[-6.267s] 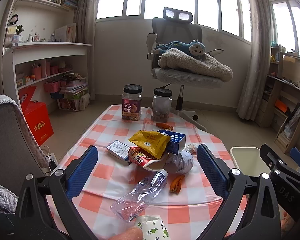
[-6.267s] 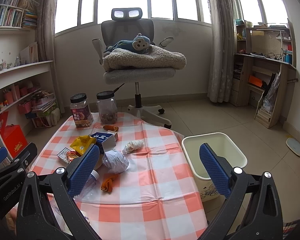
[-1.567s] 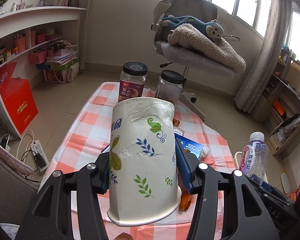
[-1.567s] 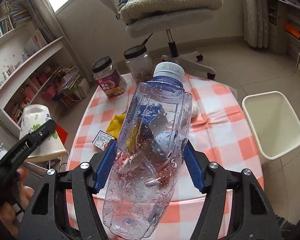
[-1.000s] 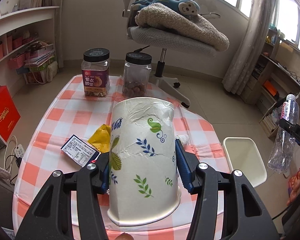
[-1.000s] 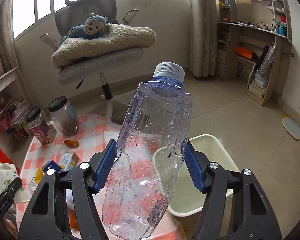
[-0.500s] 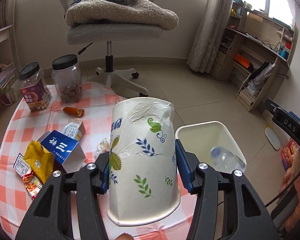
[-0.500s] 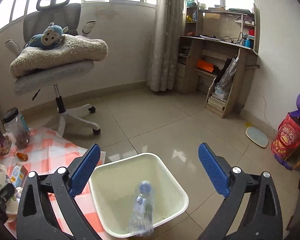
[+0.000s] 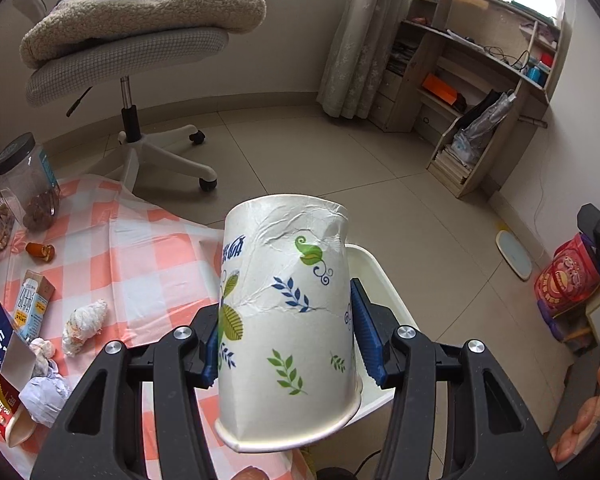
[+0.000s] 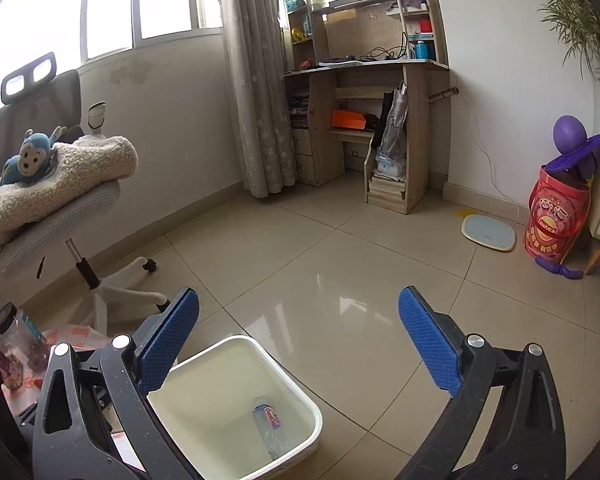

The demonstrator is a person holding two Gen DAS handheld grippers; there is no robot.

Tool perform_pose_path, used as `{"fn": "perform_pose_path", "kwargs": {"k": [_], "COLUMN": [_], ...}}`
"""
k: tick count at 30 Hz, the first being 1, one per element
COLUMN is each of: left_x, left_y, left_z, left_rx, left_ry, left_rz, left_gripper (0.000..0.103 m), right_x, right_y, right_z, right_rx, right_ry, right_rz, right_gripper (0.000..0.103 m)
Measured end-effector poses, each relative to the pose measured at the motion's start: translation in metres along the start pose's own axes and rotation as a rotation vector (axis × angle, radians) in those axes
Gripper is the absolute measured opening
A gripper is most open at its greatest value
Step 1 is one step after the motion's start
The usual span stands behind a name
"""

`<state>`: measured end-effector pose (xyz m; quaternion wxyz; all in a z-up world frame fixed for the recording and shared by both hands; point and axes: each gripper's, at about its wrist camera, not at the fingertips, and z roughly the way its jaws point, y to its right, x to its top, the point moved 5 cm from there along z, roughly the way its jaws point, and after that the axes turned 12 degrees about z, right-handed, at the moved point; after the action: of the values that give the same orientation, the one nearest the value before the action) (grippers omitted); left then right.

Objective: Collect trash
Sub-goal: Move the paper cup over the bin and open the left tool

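Note:
My left gripper [image 9: 286, 338] is shut on a crumpled white paper cup [image 9: 286, 312] with a leaf print and holds it over the near edge of the white trash bin [image 9: 374, 272]. My right gripper [image 10: 298, 344] is open and empty, raised above the floor to the right of the bin [image 10: 300, 400]. A clear plastic bottle [image 10: 270, 426] lies inside the bin. Trash lies on the checked table [image 9: 140, 256]: a crumpled paper ball [image 9: 85, 320], a small carton [image 9: 32, 302], a blue box [image 9: 0, 334], white wrappers [image 9: 44, 394].
An office chair [image 9: 136, 52] with a blanket and a toy monkey stands behind the table. Two jars [image 9: 28, 188] stand at the table's far left. A desk with shelves [image 10: 364, 112], a floor scale [image 10: 488, 232] and a red bucket [image 10: 552, 220] line the right wall.
My left gripper has swung right with the cup, over the bin's edge. My right gripper has stayed open and moved right, off the bin; the bottle has settled at the bin's bottom.

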<state>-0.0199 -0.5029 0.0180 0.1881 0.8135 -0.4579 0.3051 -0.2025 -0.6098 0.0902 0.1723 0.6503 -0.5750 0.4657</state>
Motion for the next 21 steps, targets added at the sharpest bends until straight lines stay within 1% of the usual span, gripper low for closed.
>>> {"fn": "perform_pose_path", "kwargs": {"k": [4,6,7,10,14,16,19,21], "left_x": [0.009,0.012,0.014,0.015,0.013,0.01,0.005,0.0], "left_y": [0.015,0.019,0.019,0.018,0.004,-0.005,-0.02,-0.031], "left_z": [0.015,0.018,0.017,0.01,-0.005,-0.016,-0.037,-0.052], "left_rx": [-0.028,-0.022,-0.006,0.006,0.05,0.088,0.153,0.198], "left_ry": [-0.021,-0.024,-0.012,0.004,0.042,0.074,0.13,0.168], "left_rz": [0.0,0.008,0.013,0.036,0.041,0.043,0.051,0.049], "left_gripper": [0.059,0.081,0.082,0.082,0.083,0.085,0.089,0.095], "right_x": [0.006,0.007,0.008,0.009,0.005,0.002,-0.006,-0.013], "right_y": [0.009,0.01,0.01,0.009,0.002,-0.003,-0.01,-0.02], "right_z": [0.0,-0.002,-0.004,-0.009,-0.014,-0.014,-0.011,-0.007], "right_rx": [-0.012,-0.014,-0.016,-0.009,0.022,0.056,0.1,0.12], "right_ry": [0.016,0.033,0.043,0.083,0.114,0.095,0.035,-0.007], "right_rz": [0.024,0.027,0.029,0.038,0.03,0.047,0.082,0.077], "right_gripper": [0.096,0.096,0.096,0.096,0.096,0.096,0.096,0.096]}}
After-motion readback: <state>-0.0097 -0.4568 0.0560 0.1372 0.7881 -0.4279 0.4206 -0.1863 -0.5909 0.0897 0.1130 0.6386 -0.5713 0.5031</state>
